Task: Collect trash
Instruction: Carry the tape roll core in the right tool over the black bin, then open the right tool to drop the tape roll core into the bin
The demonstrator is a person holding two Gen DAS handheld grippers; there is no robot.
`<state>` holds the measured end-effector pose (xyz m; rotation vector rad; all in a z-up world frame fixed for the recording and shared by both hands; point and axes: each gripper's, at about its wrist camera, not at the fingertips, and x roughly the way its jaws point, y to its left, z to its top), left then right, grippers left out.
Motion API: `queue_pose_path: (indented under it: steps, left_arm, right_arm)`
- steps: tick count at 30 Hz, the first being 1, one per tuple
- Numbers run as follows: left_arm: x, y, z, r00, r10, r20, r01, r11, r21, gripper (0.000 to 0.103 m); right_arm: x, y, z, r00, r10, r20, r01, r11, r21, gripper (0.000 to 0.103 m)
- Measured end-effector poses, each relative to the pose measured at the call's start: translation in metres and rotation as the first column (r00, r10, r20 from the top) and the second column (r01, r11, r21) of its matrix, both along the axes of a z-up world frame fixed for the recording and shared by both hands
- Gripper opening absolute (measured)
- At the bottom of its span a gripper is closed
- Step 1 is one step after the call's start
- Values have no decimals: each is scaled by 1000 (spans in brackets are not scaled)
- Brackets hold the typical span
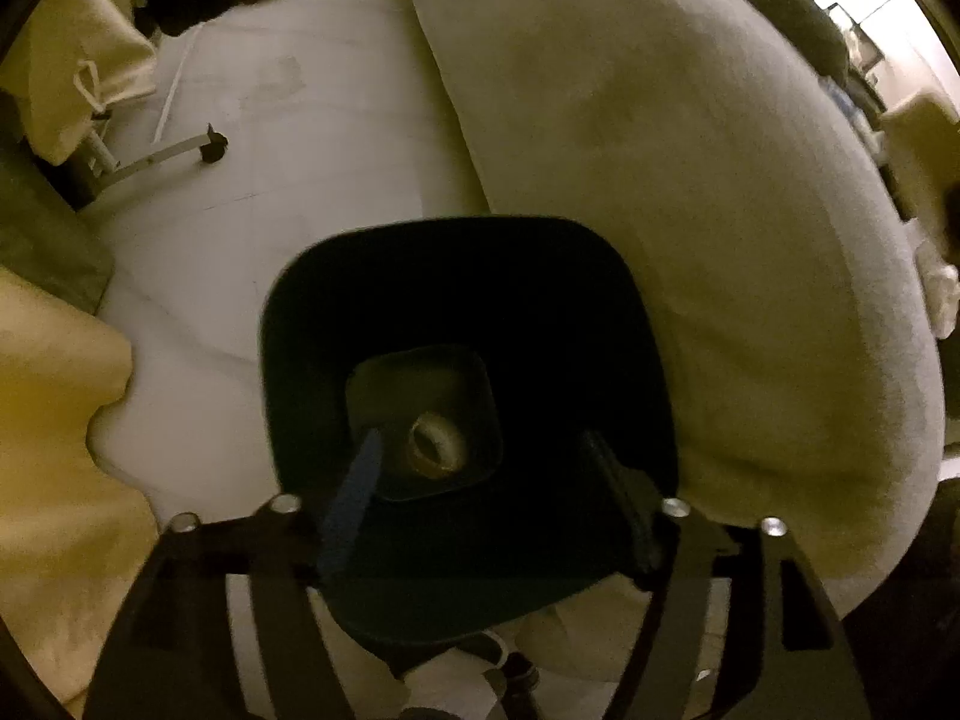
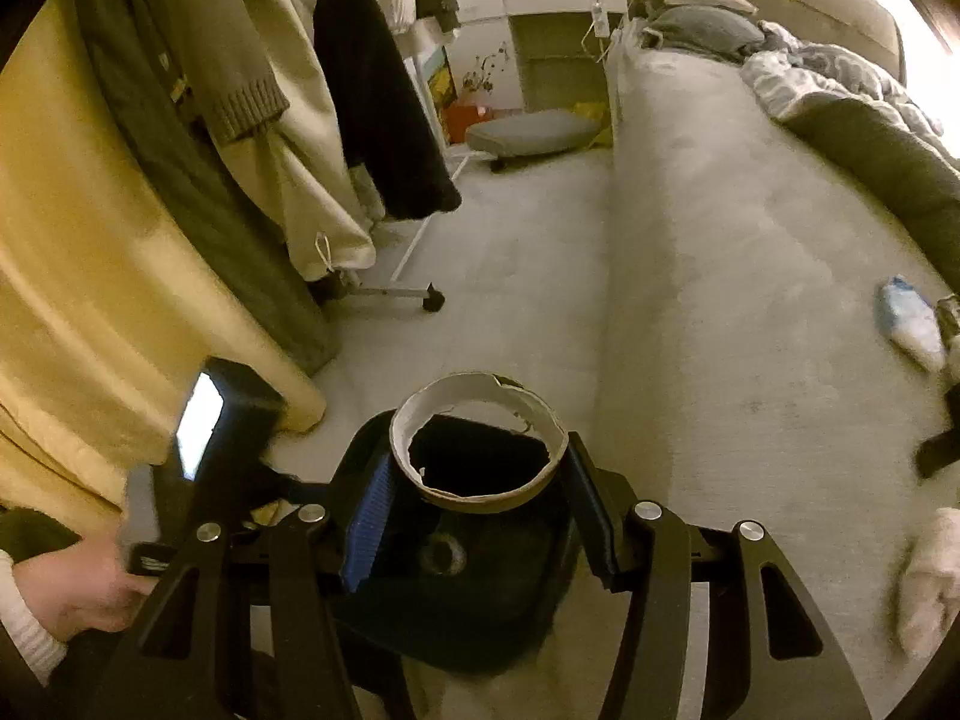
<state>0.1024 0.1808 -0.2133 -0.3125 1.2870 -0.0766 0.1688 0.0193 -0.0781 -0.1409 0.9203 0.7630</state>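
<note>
A black trash bin stands on the floor beside the bed. A tape roll lies at its bottom. My left gripper is open directly above the bin's mouth, empty. In the right wrist view my right gripper is shut on an empty cardboard tape ring and holds it over the bin, where the dropped roll shows below. A blue and white wrapper lies on the bed at the right.
The beige bed fills the right side, with a grey blanket and pillows. A clothes rack with hanging coats and its wheeled foot stands left. A yellow curtain hangs at far left. A crumpled pale cloth lies near right.
</note>
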Motion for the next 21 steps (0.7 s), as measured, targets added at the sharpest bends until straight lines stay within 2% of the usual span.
queue_pose_path:
  steps: [8, 14, 18, 21]
  left_arm:
    - [-19, 28, 43, 992, 60, 113, -58, 998, -22, 72]
    - [-24, 50, 82, 968, 116, 222, -113, 993, -24, 70]
    - [-33, 65, 104, 943, 161, 291, -161, 987, -24, 67]
    - [-34, 63, 119, 929, 162, 332, -174, 985, 7, 62]
  right_arm:
    - [3, 27, -29, 998, 26, -61, -30, 997, -71, 56]
    - [3, 42, -55, 993, 41, -108, -55, 991, -124, 56]
    - [0, 50, -69, 990, 55, -132, -76, 984, -158, 56]
    - [0, 53, -77, 988, 56, -146, -83, 980, -182, 56]
